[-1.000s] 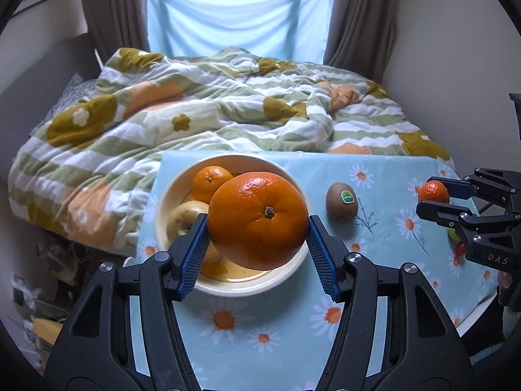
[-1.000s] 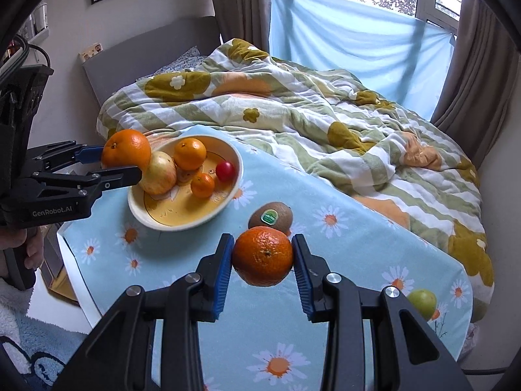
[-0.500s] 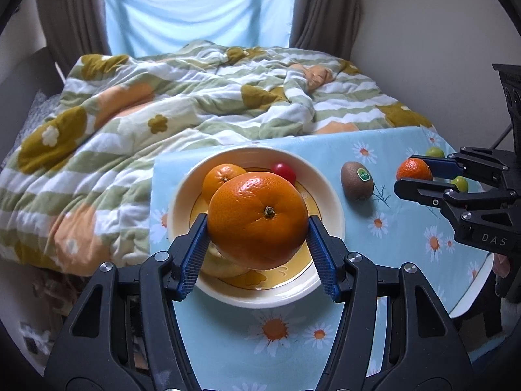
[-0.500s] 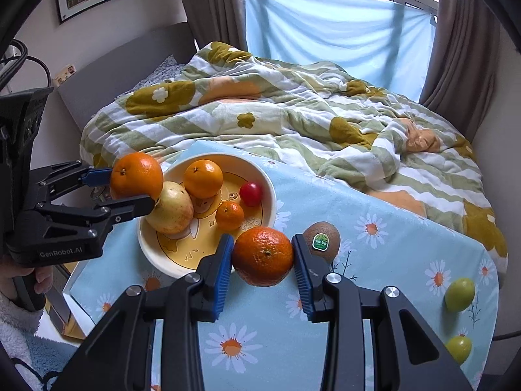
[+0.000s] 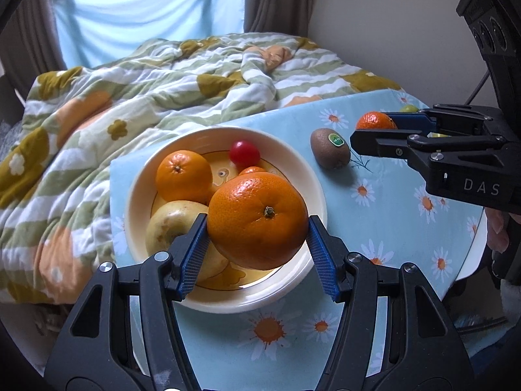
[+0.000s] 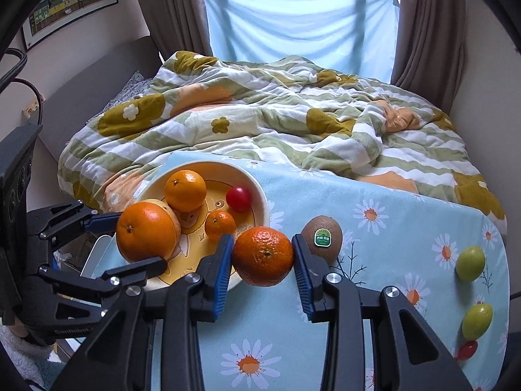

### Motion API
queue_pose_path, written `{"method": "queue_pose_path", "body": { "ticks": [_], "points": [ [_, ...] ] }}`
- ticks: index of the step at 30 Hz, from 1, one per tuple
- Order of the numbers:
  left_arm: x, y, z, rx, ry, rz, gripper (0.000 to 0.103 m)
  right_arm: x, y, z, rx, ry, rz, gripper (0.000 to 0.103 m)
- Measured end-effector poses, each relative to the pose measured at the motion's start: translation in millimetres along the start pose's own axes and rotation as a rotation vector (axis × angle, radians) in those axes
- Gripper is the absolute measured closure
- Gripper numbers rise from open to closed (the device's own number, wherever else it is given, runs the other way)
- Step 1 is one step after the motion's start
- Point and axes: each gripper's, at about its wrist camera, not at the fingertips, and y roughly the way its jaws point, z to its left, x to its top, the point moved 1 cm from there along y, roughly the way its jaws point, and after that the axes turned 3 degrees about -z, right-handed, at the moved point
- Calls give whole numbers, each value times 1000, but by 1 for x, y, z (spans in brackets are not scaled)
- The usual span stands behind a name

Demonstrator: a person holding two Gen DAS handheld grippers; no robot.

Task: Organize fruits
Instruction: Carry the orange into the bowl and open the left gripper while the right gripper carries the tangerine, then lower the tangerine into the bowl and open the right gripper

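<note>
A: What is each gripper holding?

B: The left gripper (image 5: 257, 244) has its jaws clamped on a big orange (image 5: 257, 220), held above the bowl (image 5: 316, 176). The right gripper (image 6: 262, 268) has its jaws clamped on a small tangerine (image 6: 262, 255), held over the bench (image 6: 390, 228) just past the bowl's rim at 3 o'clock.

A: What is in the bowl?

B: In the left wrist view, 1 orange (image 5: 183, 181) at 10 o'clock, a red cherry tomato (image 5: 245, 153) at 12 o'clock, a pale apple (image 5: 176, 228) at 8 o'clock, and a small tangerine (image 5: 252, 170) mostly hidden behind the held fruit. A duck drawing shows on the bowl's floor.

A: And loose on the bench?

B: A kiwi (image 6: 322, 239) with a green sticker lies just beside the right jaw; its lettering is too small to read. 2 green fruits (image 6: 470, 263) and something small and red (image 6: 467, 349) sit at the cloth's 4 o'clock edge, well apart from the bowl.

A: Any writing you can read?

B: "DAS" on the right gripper's body in the left wrist view, and "GenRobot" on the left gripper's body in the right wrist view. A framed picture (image 6: 65, 3) of coloured houses hangs on the wall.
</note>
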Motion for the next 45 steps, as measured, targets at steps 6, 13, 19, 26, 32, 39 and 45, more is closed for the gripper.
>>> {"method": "queue_pose_path", "body": {
  "ticks": [6,13,19,26,32,39,45],
  "points": [
    [-6,18,-6,-11,34,38,37,-2,3,-3,-16,20,1,70],
    [-10,32,-10,-17,26,71,33,-4,6,-8,-26,36,8,70],
    [-4,10,-16,-37,35,16,0,-4,7,-8,-15,34,11,70],
    [-8,-13,-3,-4,-37,15,0,4,8,1,34,8,24,70],
    [-17,-24,18,74,-107,22,0,11,20,14,93,-23,55,70],
    [-34,-25,38,145,-183,69,0,7,46,27,132,-46,115,70],
    [-46,-22,46,180,-222,99,0,-1,64,29,142,-32,142,70]
  ]
}}
